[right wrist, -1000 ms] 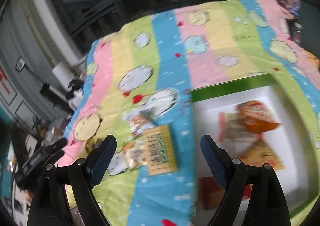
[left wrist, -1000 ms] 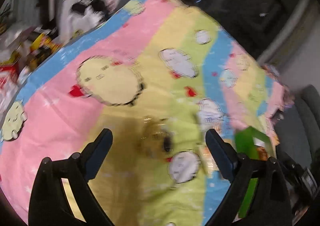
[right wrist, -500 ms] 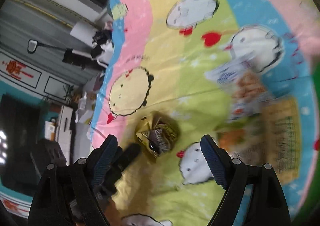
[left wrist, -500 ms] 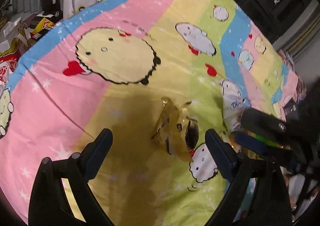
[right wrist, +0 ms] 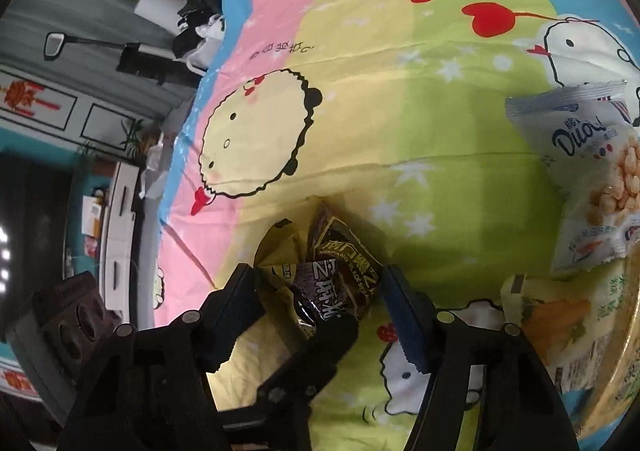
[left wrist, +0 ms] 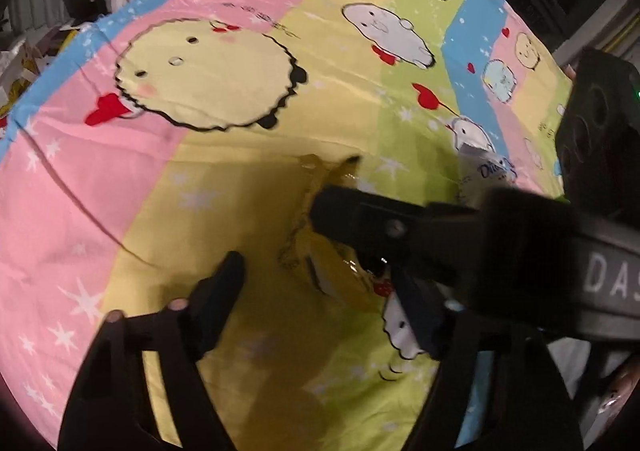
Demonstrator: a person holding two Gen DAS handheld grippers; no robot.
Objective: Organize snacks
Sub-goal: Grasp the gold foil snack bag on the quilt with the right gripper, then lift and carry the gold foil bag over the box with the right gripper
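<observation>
Compared with a second ago, when the right tongs (right wrist: 318, 301) hung high over the patterned sheet (right wrist: 420, 131) with the green-edged box in view, they are now brought low, and the gold snack packet (right wrist: 332, 275) is framed between their fingers. The jaws are seen spread wide on either side of the packet, nothing gripped yet. The left tongs (left wrist: 320, 287) are also held open and empty, close in on the same packet (left wrist: 340, 275), with one right finger (left wrist: 360, 215) crossing over it. The packet lies crumpled on the yellow-green stripe, near centre. A white Duo bag (right wrist: 592, 179) and an orange-printed packet (right wrist: 560, 323) are left to its right. A pickup appears imminent; closing is judged the next need.
</observation>
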